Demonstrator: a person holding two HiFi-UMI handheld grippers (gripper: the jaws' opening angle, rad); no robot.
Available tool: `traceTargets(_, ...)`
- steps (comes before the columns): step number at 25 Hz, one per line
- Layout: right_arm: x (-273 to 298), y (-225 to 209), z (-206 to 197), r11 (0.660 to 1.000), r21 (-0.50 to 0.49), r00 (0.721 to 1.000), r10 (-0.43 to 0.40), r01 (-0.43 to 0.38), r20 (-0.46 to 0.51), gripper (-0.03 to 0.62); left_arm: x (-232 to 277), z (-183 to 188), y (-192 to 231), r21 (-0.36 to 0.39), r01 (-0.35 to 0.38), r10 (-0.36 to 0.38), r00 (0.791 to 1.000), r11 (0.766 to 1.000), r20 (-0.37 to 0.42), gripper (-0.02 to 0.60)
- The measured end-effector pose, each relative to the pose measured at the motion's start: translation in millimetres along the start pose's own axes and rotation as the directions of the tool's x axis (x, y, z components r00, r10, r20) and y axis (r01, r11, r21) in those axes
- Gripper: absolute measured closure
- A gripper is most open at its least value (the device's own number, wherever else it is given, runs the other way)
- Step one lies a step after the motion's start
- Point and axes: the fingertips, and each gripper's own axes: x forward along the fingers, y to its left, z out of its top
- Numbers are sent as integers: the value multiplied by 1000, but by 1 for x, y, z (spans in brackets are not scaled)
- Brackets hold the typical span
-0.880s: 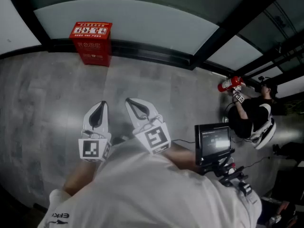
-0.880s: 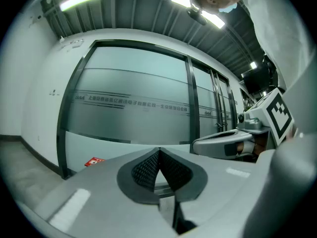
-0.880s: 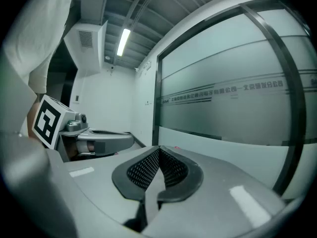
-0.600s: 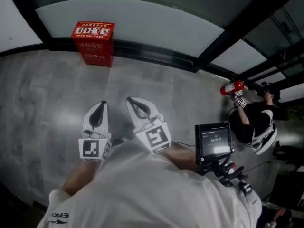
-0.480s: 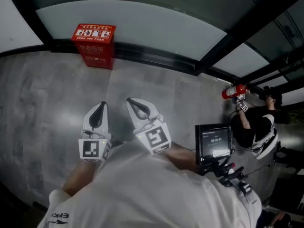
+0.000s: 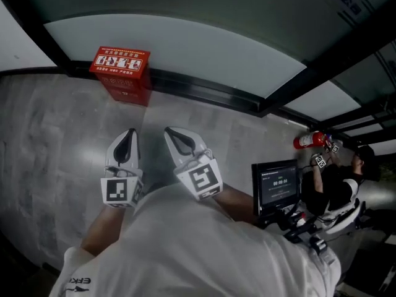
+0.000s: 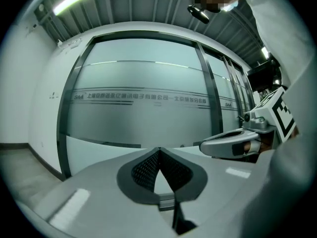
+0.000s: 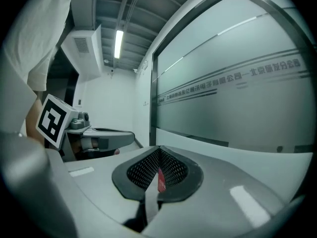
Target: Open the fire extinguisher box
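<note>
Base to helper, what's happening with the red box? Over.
Left gripper, right gripper: jaws shut, empty. Red box closed by the glass wall, untouched. Only floor between.

The person wears a white short-sleeved T-shirt [image 6: 198,246] with small black lettering [image 6: 77,281] on the left sleeve. The left gripper [image 6: 130,132] and the right gripper [image 6: 168,131] have smooth, pale grey, teardrop-shaped shells, each with a dark hollow in the middle. Each carries a white cube printed with black square markers: the left marker cube [image 6: 119,191] and the right marker cube [image 6: 202,179]. In the gripper views, the fingers [image 7: 147,168] are lined with black pads [image 8: 144,168] that have a fine dotted, mesh-like texture.
</note>
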Motion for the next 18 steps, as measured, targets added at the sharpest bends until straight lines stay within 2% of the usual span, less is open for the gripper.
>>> traceTargets(5,36,-38,-13,1000,-4,1000,0,0,-16,582,36,-12,15,-36,-59,59,998,998,-8,578)
traceTargets(10,80,-71,-12,1000,14,998,-12,13,-69,582,67,-6,38,-40,-116,116,993,992,7,578)
traceTargets(18,138,-85,-10,1000,7,995,-5,6,-101,582,100,-4,89,-36,-160,161,987,986,15,578)
